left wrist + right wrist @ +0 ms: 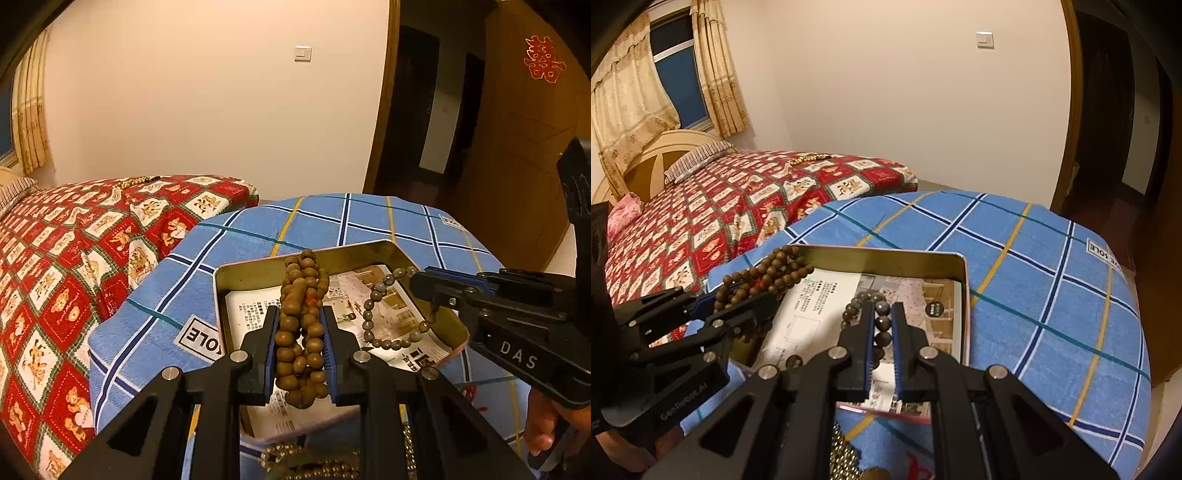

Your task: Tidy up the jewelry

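A long strand of brown wooden beads (pixel 301 325) is bunched between the blue pads of my left gripper (pixel 300 312), which is shut on it above an open metal tin (pixel 258 267). My right gripper (pixel 882 308) is shut on a bracelet of grey-brown beads (pixel 882 325); the loop hangs into the tin (pixel 905 254). In the left wrist view the right gripper (pixel 419 282) comes in from the right, and the bracelet (pixel 373 332) dangles over the tin's printed paper lining. The right wrist view shows the left gripper (pixel 750 295) with the brown strand (pixel 772 273) at the tin's left corner.
The tin rests on a blue checked cloth (pixel 1034 277). More gold-coloured beads (pixel 314 465) lie in front of it, under the grippers. Behind is a bed with a red patterned quilt (pixel 74 258) bearing another bead strand (pixel 809 158). A person's hand (pixel 543 424) grips the right handle.
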Motion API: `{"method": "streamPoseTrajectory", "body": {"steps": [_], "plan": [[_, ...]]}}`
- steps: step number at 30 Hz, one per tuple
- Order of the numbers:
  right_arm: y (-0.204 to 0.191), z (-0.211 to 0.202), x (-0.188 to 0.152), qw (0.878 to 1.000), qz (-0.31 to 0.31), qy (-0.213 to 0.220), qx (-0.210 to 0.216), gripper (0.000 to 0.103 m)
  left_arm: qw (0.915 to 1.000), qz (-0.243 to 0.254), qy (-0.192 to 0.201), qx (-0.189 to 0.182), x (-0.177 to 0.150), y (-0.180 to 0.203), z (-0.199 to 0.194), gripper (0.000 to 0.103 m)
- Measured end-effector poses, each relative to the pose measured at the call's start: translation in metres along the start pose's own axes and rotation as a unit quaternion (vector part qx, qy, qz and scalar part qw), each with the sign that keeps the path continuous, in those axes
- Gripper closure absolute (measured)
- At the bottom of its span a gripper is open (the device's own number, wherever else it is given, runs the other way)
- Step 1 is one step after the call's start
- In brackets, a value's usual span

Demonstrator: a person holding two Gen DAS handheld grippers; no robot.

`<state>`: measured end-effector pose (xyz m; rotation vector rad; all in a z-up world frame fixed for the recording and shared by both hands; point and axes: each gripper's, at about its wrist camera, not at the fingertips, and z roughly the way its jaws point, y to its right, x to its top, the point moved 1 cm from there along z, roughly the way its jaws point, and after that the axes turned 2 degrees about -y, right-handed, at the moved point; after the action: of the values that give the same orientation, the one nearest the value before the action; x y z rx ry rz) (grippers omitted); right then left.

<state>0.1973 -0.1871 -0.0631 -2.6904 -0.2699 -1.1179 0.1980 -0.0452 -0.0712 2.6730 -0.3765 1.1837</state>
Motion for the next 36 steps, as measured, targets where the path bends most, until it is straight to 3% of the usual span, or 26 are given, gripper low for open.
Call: {"method": "streamPoseTrajectory", "body": {"steps": [17,18,20,23,27,36], "plan": [[0.015,0.047,0.001,0.999,0.0,-0.035,-0.018,0.091,0.9996,-0.019,-0.014,0.017,0.005,-0.007,0.03,0.08],[0.015,0.048,0.001,0.999,-0.002,-0.038,-0.019,0.091,0.9994,-0.021,-0.016,0.023,0.005,-0.007,0.03,0.079],[0.015,0.05,0.0,0.999,-0.002,-0.041,-0.022,0.089,0.9992,-0.025,-0.017,0.026,0.006,-0.007,0.029,0.056],[0.016,0.05,-0.002,0.999,0.002,-0.045,-0.023,0.088,0.9988,-0.033,-0.003,0.036,0.007,-0.009,0.022,0.034],[0.017,0.045,-0.005,0.999,0.004,-0.046,-0.027,0.068,0.9985,-0.04,-0.002,0.038,0.006,-0.011,0.016,0.031],[0.006,0.019,-0.026,0.999,0.009,-0.038,-0.026,0.066,0.9969,-0.068,-0.009,0.039,-0.013,-0.014,-0.003,0.031]]}}
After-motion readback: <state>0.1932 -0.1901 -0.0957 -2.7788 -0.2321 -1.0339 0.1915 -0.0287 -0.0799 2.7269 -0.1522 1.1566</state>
